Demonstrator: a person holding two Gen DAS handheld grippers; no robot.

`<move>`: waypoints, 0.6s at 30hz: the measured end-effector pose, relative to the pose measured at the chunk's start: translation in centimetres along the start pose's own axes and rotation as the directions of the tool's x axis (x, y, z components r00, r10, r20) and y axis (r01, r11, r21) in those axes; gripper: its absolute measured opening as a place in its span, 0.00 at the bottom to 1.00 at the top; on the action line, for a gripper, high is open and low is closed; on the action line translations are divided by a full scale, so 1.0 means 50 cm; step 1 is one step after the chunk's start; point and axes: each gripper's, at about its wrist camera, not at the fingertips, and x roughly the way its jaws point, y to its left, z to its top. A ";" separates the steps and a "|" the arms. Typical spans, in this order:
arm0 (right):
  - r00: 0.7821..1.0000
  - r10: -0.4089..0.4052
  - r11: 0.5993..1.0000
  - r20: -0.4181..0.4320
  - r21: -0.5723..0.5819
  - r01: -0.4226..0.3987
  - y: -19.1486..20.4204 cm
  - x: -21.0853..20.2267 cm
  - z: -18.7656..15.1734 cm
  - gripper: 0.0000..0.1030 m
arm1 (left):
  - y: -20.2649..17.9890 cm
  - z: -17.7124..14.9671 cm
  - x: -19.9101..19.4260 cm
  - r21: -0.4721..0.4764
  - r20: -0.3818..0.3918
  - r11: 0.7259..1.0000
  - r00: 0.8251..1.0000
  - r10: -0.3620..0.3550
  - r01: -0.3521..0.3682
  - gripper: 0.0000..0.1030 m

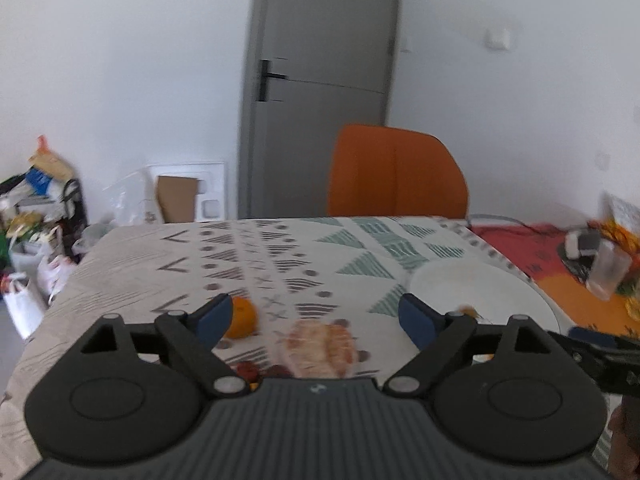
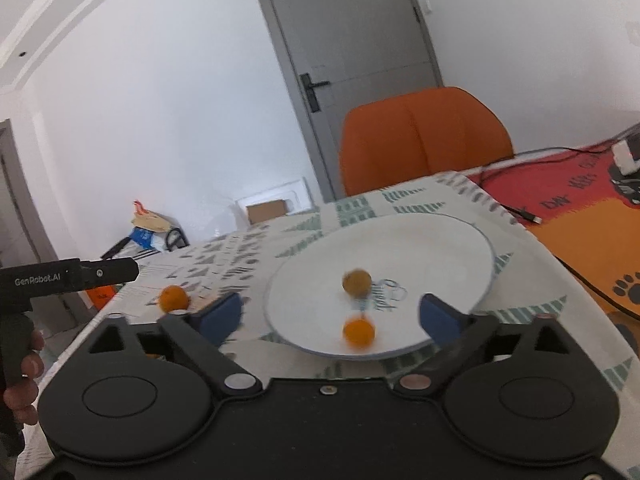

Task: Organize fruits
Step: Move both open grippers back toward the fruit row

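Note:
My left gripper (image 1: 316,320) stands open over the patterned tablecloth (image 1: 240,256), nothing between its blue pads. Just below it lies a pale peeled citrus fruit (image 1: 320,346), blurred. A whole orange (image 1: 242,317) sits by the left finger, and small dark red fruits (image 1: 248,370) lie close to the gripper body. My right gripper (image 2: 330,318) is open over the near rim of the white plate (image 2: 420,240). On the plate lie a small orange fruit (image 2: 359,332) and a brownish round fruit (image 2: 357,282), both loose. Another orange (image 2: 174,298) rests on the cloth left of the plate.
An orange chair (image 2: 424,136) stands behind the table's far edge, before a grey door (image 1: 320,80). A red and orange mat (image 2: 580,208) with cables covers the table's right side, with a clear glass (image 1: 608,272) on it. Bags clutter the floor (image 1: 36,232) at left.

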 end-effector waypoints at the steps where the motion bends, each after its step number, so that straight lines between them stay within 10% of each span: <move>1: 1.000 0.012 1.000 0.005 -0.007 -0.012 0.007 -0.002 0.000 1.00 | 0.012 0.001 -0.008 -0.017 0.006 1.000 1.000 0.007 -0.007 0.87; 18: 0.992 0.112 0.986 -0.065 -0.115 -0.119 0.144 0.007 -0.016 1.00 | 0.133 -0.024 -0.096 -0.147 0.036 0.989 0.999 0.039 -0.033 0.93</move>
